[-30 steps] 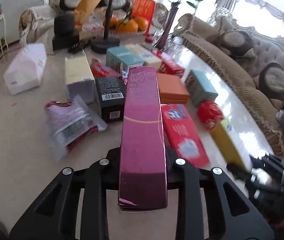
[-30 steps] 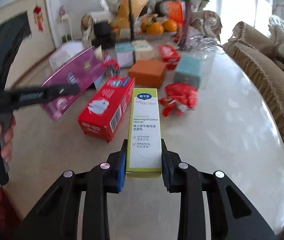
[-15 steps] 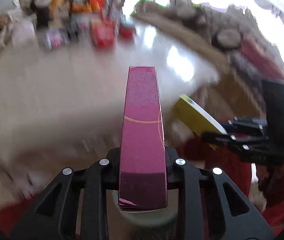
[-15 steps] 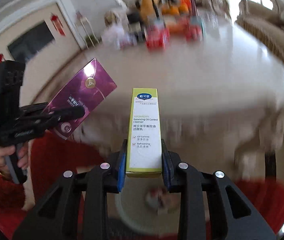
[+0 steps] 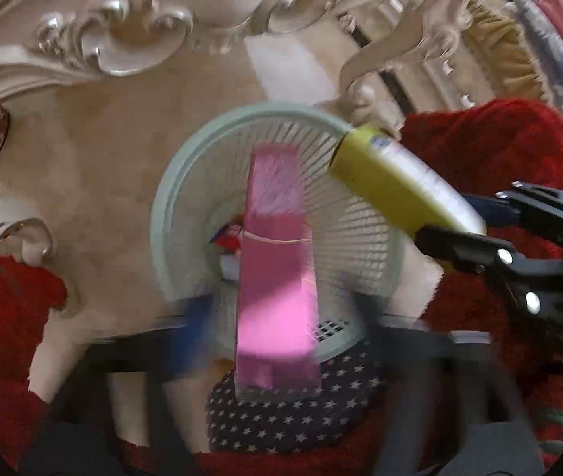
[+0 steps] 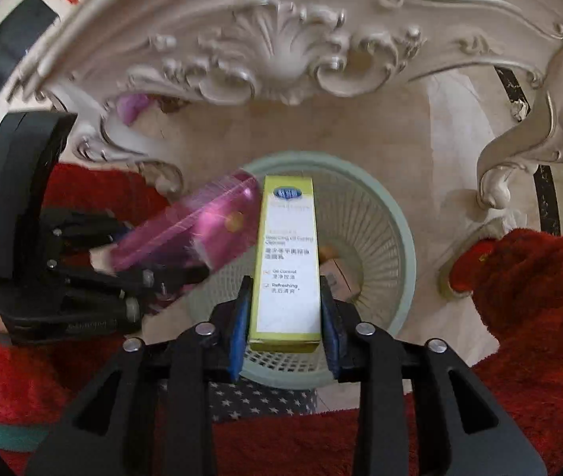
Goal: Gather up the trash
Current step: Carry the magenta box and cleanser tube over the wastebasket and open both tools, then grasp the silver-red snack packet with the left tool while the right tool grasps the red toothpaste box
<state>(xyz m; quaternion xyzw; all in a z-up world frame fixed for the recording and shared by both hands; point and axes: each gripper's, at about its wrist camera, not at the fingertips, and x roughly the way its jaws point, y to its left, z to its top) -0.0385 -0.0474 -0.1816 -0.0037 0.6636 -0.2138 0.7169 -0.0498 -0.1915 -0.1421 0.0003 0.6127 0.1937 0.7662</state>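
Observation:
A pale green slatted bin (image 5: 170, 198) (image 6: 404, 238) stands on the floor right under both grippers. My left gripper (image 5: 293, 341) (image 6: 154, 254) points down over it. Its jaws are opening and stand wide, and the long pink box (image 5: 277, 277) (image 6: 198, 234) is loose between them, blurred and dropping toward the bin. My right gripper (image 6: 285, 317) (image 5: 448, 222) also points down, and its jaws are opening. The yellow-green cleanser box (image 6: 287, 258) (image 5: 392, 186) still stands between the blue pads, which have just eased off its sides.
A red and blue wrapper (image 5: 229, 234) and a brown carton (image 6: 341, 273) lie in the bin. The carved white table apron (image 6: 281, 51) and leg (image 6: 519, 158) rise just behind it. Red fleece clothing (image 6: 539, 297) flanks both sides, with star-patterned fabric (image 5: 293, 412) at the bin's near side.
Both grippers swung off the cluttered table and tipped down over the bin. The left jaws sprang wide and released the pink box. The right jaws parted slightly around the yellow-green box.

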